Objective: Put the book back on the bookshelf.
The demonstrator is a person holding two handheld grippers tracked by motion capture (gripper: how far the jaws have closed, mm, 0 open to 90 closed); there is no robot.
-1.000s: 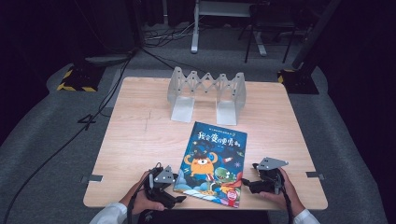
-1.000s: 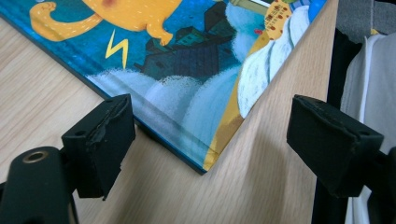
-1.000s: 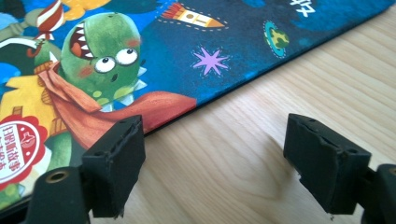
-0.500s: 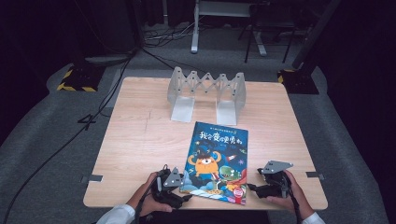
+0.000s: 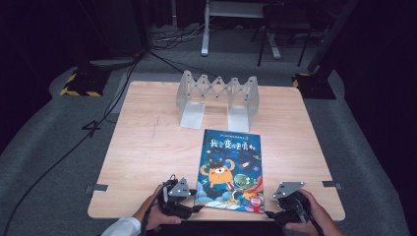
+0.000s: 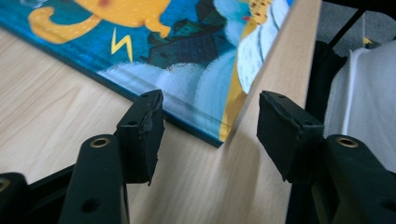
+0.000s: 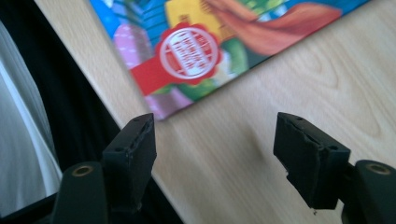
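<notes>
At the near edge of the pale wooden worktop (image 5: 147, 147), the left tongs (image 5: 195, 209) stand partly open and have just been closing, the near left corner of the colourful cartoon picture book (image 5: 230, 169) lying between the pads, untouched. The right tongs (image 5: 268, 215) gape wider, also just closing, empty beside the book's near right corner. The book lies flat, cover up. Beyond it stands a grey folding metal book rack (image 5: 218, 98).
</notes>
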